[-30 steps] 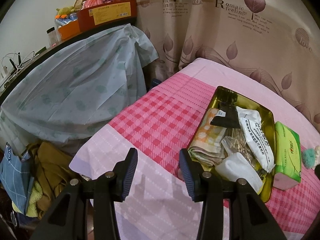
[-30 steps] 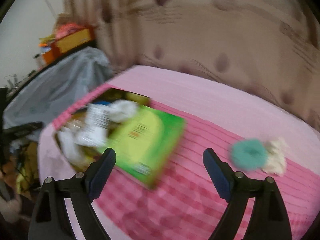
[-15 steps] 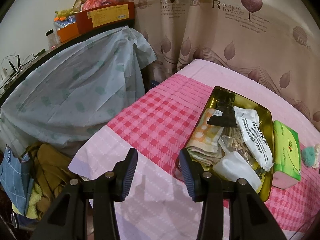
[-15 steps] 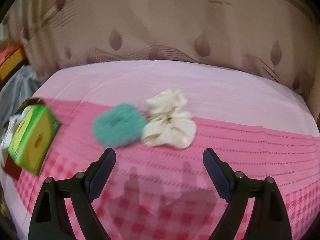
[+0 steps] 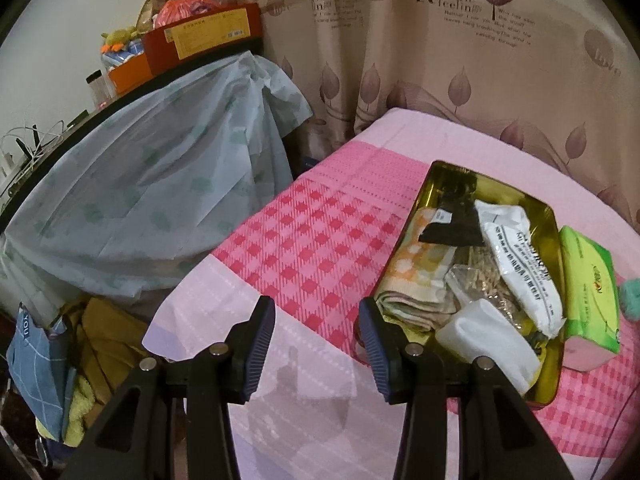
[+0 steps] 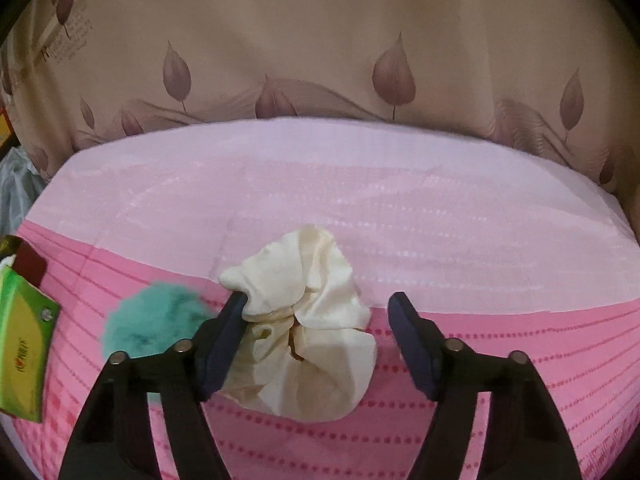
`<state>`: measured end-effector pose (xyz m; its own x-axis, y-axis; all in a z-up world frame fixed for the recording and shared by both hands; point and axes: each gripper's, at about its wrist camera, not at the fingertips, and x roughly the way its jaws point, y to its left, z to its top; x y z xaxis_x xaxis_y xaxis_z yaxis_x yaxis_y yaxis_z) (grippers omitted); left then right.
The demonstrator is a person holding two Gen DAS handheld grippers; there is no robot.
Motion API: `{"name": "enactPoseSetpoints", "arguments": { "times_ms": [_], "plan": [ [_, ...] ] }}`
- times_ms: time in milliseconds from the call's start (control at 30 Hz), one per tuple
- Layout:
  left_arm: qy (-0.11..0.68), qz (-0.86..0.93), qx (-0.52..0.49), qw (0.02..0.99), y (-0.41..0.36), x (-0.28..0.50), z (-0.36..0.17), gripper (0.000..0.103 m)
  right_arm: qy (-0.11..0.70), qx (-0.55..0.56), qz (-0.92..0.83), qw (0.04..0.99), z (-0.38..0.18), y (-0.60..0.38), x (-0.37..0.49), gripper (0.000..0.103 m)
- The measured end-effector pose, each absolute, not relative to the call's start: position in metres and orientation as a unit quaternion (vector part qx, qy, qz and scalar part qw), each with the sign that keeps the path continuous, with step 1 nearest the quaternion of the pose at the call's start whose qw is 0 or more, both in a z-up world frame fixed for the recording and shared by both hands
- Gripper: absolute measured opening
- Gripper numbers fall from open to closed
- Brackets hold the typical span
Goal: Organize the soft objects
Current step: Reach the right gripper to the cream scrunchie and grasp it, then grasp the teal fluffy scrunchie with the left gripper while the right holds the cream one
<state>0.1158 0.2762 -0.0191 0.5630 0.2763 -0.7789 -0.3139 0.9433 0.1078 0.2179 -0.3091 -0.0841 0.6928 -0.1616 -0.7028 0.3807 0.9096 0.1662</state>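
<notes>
In the right wrist view a cream scrunchie (image 6: 308, 332) lies on the pink tablecloth between the open fingers of my right gripper (image 6: 318, 316); the left finger touches its edge. A teal fluffy scrunchie (image 6: 154, 322) lies just left of it. A green tissue pack (image 6: 22, 344) is at the far left. In the left wrist view my left gripper (image 5: 316, 322) is open and empty over the table's front left part, beside a gold tray (image 5: 440, 176) holding a folded orange cloth (image 5: 416, 276), white packets and a black item. The tissue pack (image 5: 588, 284) lies right of the tray.
A leaf-patterned curtain (image 6: 320, 60) hangs right behind the table. Left of the table stands a covered shelf (image 5: 152, 184) with boxes on top, and clothes are piled on the floor (image 5: 92, 344). The table edge runs close in front of my left gripper.
My right gripper swung right from the tray and tissue pack and moved in until the cream scrunchie sits between its fingers. My left gripper barely moved.
</notes>
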Motion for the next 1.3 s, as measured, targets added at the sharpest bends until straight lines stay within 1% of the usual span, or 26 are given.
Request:
{"name": "enactPoseSetpoints", "arguments": {
  "times_ms": [100,167,233,267,300,333,567,700,733,767,1100,1133,1167,1300],
  "plan": [
    [0.44,0.168,-0.015,0.882,0.275,0.118,-0.022,0.044,0.371,0.148,-0.14,0.906,-0.097,-0.306,0.219,0.068],
    [0.44,0.166,-0.008,0.882,0.273,0.119,-0.023,0.044,0.366,0.136,-0.14,0.91,-0.099,-0.302,0.218,0.063],
    [0.438,0.166,-0.002,0.883,0.27,0.119,-0.023,0.044,0.365,0.135,-0.14,0.911,-0.099,-0.301,0.215,0.051],
    [0.437,0.166,0.002,0.884,0.269,0.118,-0.023,0.044,0.365,0.131,-0.14,0.911,-0.099,-0.3,0.213,0.047],
    [0.436,0.167,0.003,0.884,0.267,0.118,-0.022,0.044,0.364,0.127,-0.138,0.912,-0.099,-0.298,0.209,0.04],
    [0.434,0.166,0.004,0.886,0.266,0.117,-0.021,0.044,0.364,0.126,-0.137,0.913,-0.099,-0.297,0.206,0.036],
    [0.424,0.146,0.029,0.893,0.247,0.112,-0.015,0.044,0.356,0.147,-0.14,0.912,-0.104,-0.305,0.162,0.033],
    [0.414,0.103,0.057,0.903,0.214,0.107,-0.006,0.045,0.357,0.148,-0.149,0.91,-0.107,-0.312,0.133,0.033],
    [0.415,0.084,0.055,0.905,0.204,0.106,-0.005,0.046,0.358,0.149,-0.153,0.909,-0.107,-0.316,0.125,0.033],
    [0.417,0.065,0.051,0.905,0.195,0.105,-0.003,0.05,0.358,0.15,-0.154,0.909,-0.107,-0.318,0.12,0.033],
    [0.414,-0.104,0.078,0.901,0.056,0.119,0.005,0.051,0.368,0.154,-0.21,0.892,-0.104,-0.362,0.066,0.033],
    [0.416,-0.12,0.08,0.898,0.041,0.122,0.003,0.053,0.368,0.158,-0.213,0.891,-0.105,-0.365,0.062,0.033],
    [0.42,-0.14,0.083,0.893,0.024,0.126,0.001,0.057,0.367,0.163,-0.22,0.889,-0.106,-0.37,0.058,0.033],
    [0.439,-0.184,0.084,0.875,-0.03,0.145,-0.012,0.059,0.36,0.184,-0.223,0.887,-0.109,-0.382,0.049,0.033]
  ]
}}
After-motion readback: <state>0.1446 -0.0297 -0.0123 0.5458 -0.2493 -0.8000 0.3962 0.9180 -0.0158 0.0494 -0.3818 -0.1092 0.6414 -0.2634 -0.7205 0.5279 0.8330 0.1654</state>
